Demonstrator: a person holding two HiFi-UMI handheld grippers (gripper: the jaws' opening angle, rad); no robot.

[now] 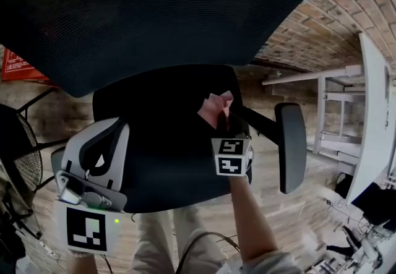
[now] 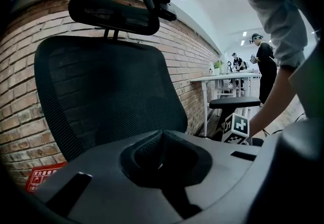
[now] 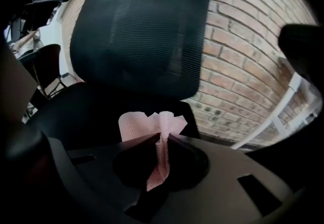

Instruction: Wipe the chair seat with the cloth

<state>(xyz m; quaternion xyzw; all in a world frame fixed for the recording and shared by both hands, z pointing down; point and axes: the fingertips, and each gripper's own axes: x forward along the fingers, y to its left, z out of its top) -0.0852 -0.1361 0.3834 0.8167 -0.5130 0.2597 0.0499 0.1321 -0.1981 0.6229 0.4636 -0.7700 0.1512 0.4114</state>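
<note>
- Head view: a black office chair is seen from above, its mesh backrest filling the top and the chair seat below it.
- The right gripper reaches over the right rear part of the seat, near the backrest and on the side of the right armrest. A pink cloth bunches out at its tip, low against the black seat.
- Its marker cube sits just behind, with the person's bare forearm running back from it.
- The left gripper hangs off the seat's left edge, well apart from the cloth.
- A white table stands along the right, with a brick wall beyond the chair.
- Left gripper view: the left gripper has its jaws drawn together with nothing between them.
- Past them rise the backrest and the headrest, against the brick wall, which carries a red sign low down.
- To the right, the other gripper's marker cube shows beneath the armrest. Farther off, people stand by the white table.
- Right gripper view: the right gripper has its jaws clamped on the cloth. A thin pink fold runs down between them, and the rest fans out past the tips.
- Behind the cloth lie the dark seat and the backrest, with the brick wall to the right.
</note>
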